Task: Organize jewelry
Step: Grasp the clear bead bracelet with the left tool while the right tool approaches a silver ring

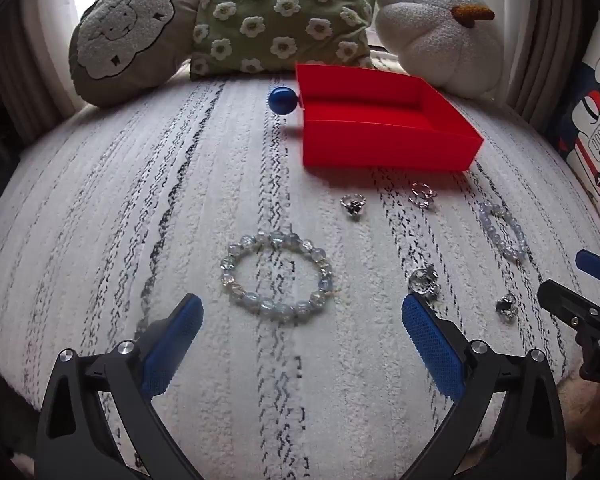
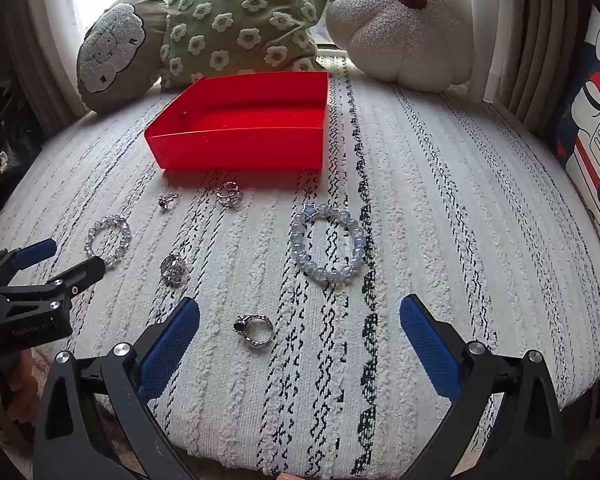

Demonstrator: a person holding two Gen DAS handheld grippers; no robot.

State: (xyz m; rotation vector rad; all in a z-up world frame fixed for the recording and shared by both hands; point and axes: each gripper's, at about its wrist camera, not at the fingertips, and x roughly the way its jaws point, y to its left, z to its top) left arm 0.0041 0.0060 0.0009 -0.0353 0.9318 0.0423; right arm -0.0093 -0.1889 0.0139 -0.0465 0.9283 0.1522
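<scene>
Stood wide and empty: left gripper point(image 1: 302, 344), right gripper point(image 2: 300, 344). Lay at 12 o'clock of each: clear bracelet point(image 1: 276, 274), silver ring point(image 2: 254, 330); farther, blue bracelet point(image 2: 328, 242) and empty red tray point(image 2: 240, 152) (2 rings before it). Judged light, slippery, rollable; best pinched across beads or band.

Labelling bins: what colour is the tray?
Red tray, clearest in the right wrist view.
</scene>
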